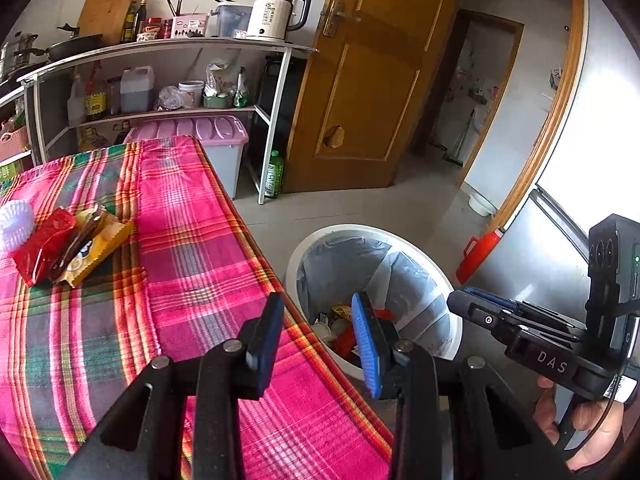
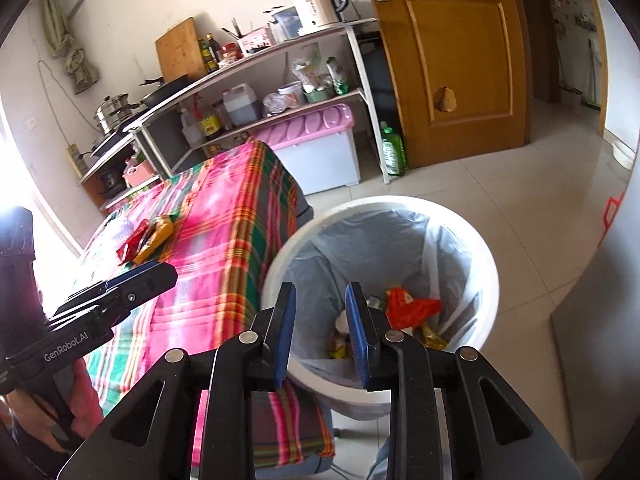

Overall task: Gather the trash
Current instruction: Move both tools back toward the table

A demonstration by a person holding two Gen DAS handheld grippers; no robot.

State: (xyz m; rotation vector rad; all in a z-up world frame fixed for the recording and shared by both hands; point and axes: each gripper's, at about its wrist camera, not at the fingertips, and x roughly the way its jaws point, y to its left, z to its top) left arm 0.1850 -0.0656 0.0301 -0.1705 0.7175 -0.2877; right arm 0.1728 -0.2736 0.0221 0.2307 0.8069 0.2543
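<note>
Left gripper [image 1: 318, 334] jaws apart, nothing between, poised over table edge beside white trash bin [image 1: 451, 280]. Bin lined with grey bag, wrappers at bottom. Right gripper [image 1: 464, 304] at right of bin, hand [image 1: 580, 420] gripping handle. On plaid tablecloth [image 1: 192, 240]: red wrapper [image 1: 42, 246], yellow wrapper [image 1: 100, 248], white mesh ball [image 1: 14, 224], touching in cluster

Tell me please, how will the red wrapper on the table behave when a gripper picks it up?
The red wrapper looks like thin glossy film, so probably very light and floppy; it may sag or crumple. Its shiny surface could be slippery. It overlaps the yellow wrapper, so pulling it might drag that one along.
</note>
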